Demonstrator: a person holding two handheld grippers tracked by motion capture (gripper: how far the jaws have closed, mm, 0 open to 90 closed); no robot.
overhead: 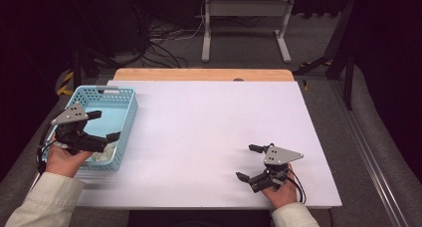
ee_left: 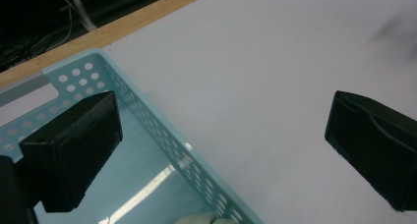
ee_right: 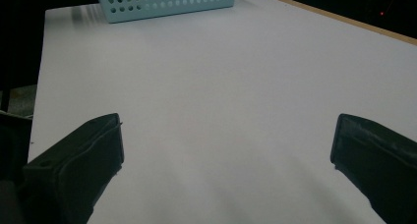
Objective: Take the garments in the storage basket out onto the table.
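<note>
Here, the left gripper (overhead: 103, 125) hangs released over the blue basket (overhead: 130, 105); right gripper (overhead: 250, 162), well apart, also released.

My left gripper (overhead: 106, 125) covers part of the blue basket (overhead: 130, 107). Something pale (overhead: 105, 155) sits in the basket's near corner — mostly hidden, so I can't tell what. The left gripper view cuts it off too (ee_left: 199, 219) — just a sliver shows.
</note>
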